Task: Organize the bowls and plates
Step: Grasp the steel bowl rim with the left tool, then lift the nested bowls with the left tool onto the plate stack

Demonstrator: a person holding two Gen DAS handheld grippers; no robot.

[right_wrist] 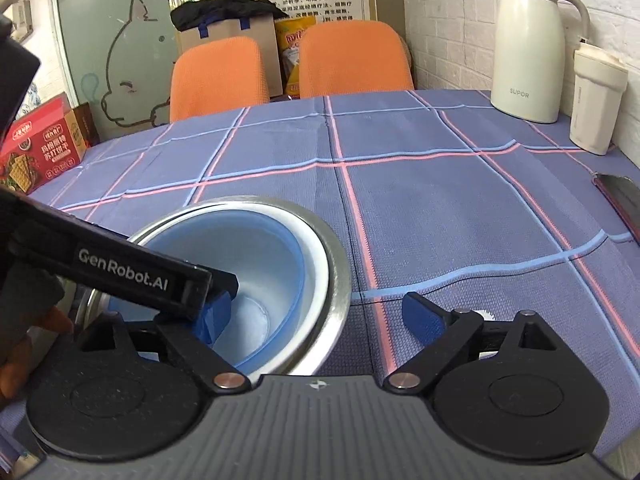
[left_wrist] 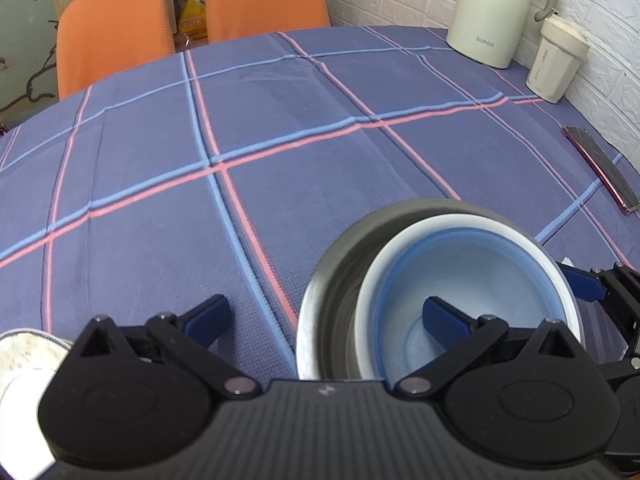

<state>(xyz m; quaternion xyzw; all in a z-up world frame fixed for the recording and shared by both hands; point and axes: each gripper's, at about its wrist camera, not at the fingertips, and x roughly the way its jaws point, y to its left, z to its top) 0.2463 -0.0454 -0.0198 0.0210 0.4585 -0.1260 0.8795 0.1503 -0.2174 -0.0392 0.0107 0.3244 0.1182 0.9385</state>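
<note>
Steel on the outside, white in the middle, blue on the inside: three bowls nested together near the front edge of the checked surface [left_wrist: 280,128]. The steel bowl [left_wrist: 344,248] holds the white bowl [left_wrist: 520,232], which holds the blue bowl [left_wrist: 472,264], and the inner two sit off-centre, pushed toward one side of the steel one.

Both sets of jaws are spread wide with nothing in them. The left gripper [left_wrist: 326,318] has one finger dipping down into the blue bowl and the other out over the cloth, so it straddles the stack's wall. The right gripper [right_wrist: 320,316] straddles the opposite side of the rim.

My guess at the risks: if the left closes here it pinches several walls at once, and smooth nested bowls could slip or tip. Pulling up might also drag the steel bowl toward the edge. And the two grippers are crowded together, so they could easily knock each other. There's a phone [left_wrist: 600,168] further right, well apart, probably safe.
</note>
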